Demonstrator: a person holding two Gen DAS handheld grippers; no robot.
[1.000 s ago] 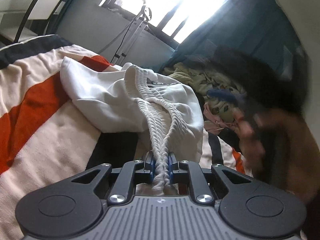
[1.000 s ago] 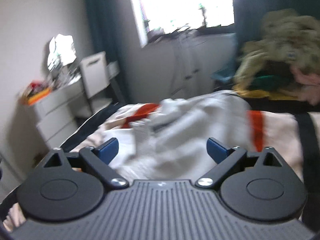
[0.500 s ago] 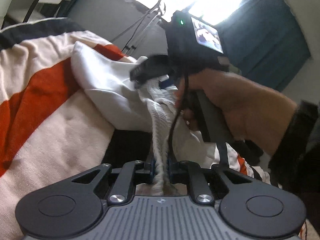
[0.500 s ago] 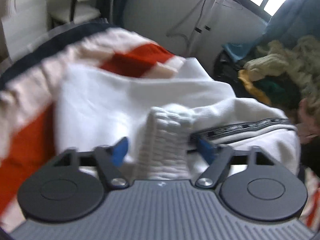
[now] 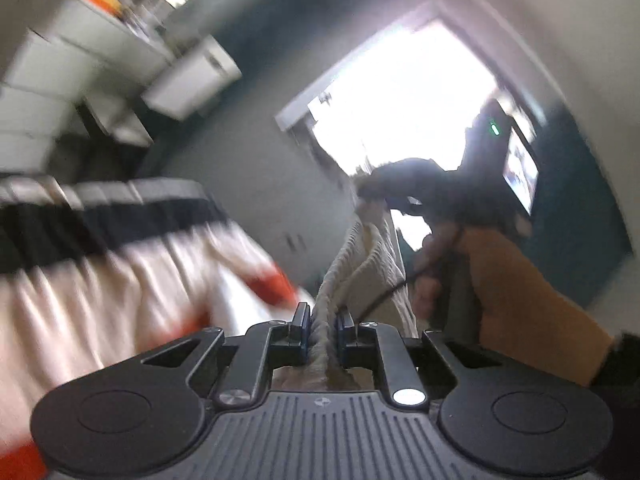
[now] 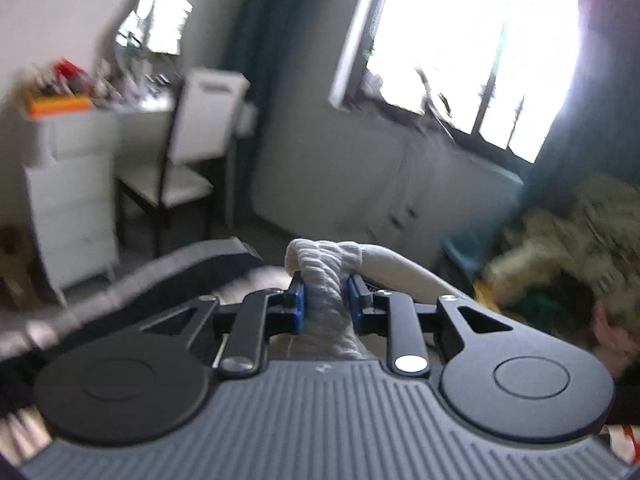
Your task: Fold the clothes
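A white garment with a thick ribbed waistband [image 5: 372, 264] hangs stretched between both grippers above the striped bed cover [image 5: 120, 280]. My left gripper [image 5: 322, 324] is shut on one end of the ribbed band. In the left wrist view the right gripper [image 5: 380, 196], held by a person's hand [image 5: 520, 280], grips the band's far end against the bright window. In the right wrist view the ribbed band [image 6: 324, 260] bunches between the blue pads [image 6: 298, 308] of my right gripper [image 6: 325, 300]. Its jaws are closing and press on the fabric. Both views are motion-blurred.
A white chair [image 6: 192, 160] and white drawers [image 6: 68, 200] with clutter on top stand at the left wall. A pile of clothes [image 6: 560, 248] lies at the right beside dark curtains. A bright window [image 6: 460, 40] fills the far wall.
The right gripper came in over the garment and closed on its ribbed waistband. Both grippers then rose and rolled, lifting the band off the bed; the views swung up toward the window.
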